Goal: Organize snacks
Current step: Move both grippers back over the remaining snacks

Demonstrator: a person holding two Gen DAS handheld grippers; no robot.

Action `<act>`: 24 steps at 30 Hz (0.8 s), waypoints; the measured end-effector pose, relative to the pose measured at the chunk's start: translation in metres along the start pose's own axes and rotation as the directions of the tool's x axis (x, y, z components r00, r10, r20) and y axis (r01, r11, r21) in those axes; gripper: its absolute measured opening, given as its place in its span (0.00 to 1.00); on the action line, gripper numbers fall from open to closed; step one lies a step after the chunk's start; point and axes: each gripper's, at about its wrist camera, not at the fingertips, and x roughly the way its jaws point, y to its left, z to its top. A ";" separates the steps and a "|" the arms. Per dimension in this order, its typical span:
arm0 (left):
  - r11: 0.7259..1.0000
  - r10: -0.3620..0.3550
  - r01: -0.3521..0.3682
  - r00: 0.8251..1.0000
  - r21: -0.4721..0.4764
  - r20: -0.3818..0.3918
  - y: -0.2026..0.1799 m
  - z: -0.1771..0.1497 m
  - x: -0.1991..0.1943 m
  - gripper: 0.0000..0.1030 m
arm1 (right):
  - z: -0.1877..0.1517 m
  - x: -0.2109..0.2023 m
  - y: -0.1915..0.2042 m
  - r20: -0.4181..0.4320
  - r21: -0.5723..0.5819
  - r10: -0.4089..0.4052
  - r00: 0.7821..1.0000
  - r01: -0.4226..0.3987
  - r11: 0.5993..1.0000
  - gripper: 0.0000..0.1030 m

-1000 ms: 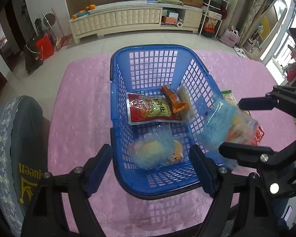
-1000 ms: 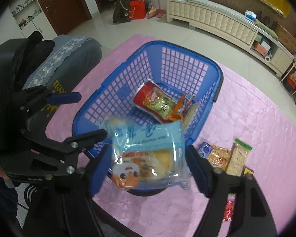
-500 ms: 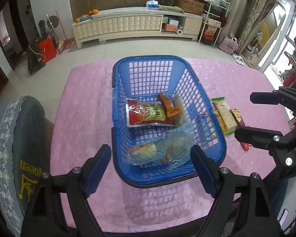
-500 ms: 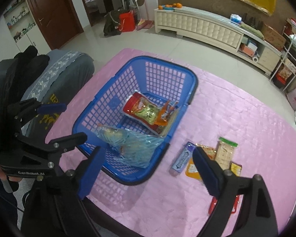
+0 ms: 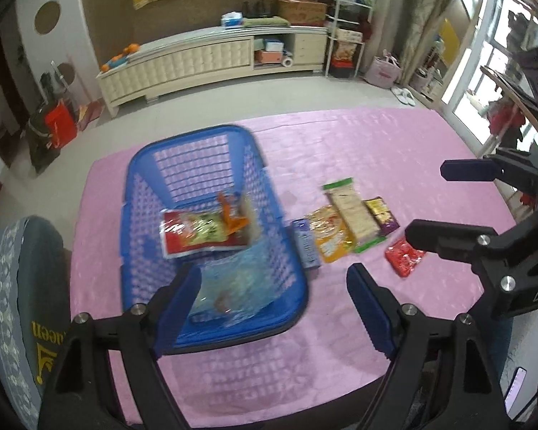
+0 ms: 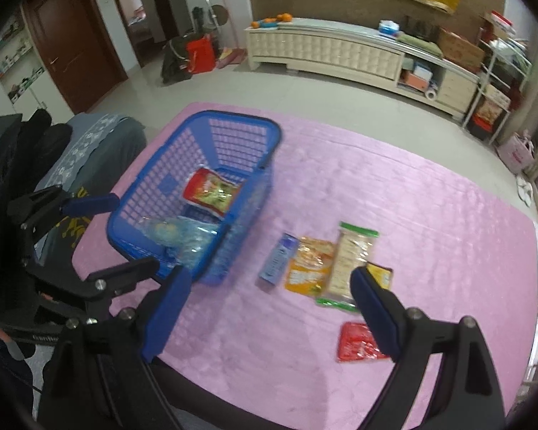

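the blue bag point(image 5: 233, 286) that the right gripper point(image 6: 269, 311) held 1 second ago now lies in the basket point(image 5: 287, 236), in front of the red pouch point(image 5: 193, 233). both grippers have moved right toward the snacks point(image 6: 340, 261) on the tabletop point(image 5: 358, 150). the left gripper point(image 5: 274, 304) also has its fingers apart, empty.

Readable only in part: yellow "ueen" lettering, sideways, on the grey chair cover point(image 5: 36, 326); white "DA" on the right gripper point(image 5: 448, 200) body. Print on the snack packets point(image 5: 344, 218) blurred, not legible.
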 end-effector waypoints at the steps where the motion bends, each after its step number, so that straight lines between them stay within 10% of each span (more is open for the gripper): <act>1: 1.000 -0.004 0.004 1.000 0.006 0.004 -0.007 0.003 0.000 0.79 | -0.002 -0.003 -0.006 0.004 0.007 0.000 1.000 0.000 1.000 0.90; 24: 0.998 -0.035 0.041 0.988 0.038 -0.148 -0.093 0.028 0.096 0.69 | -0.051 0.031 -0.132 -0.037 0.220 0.063 0.997 -0.054 0.974 0.89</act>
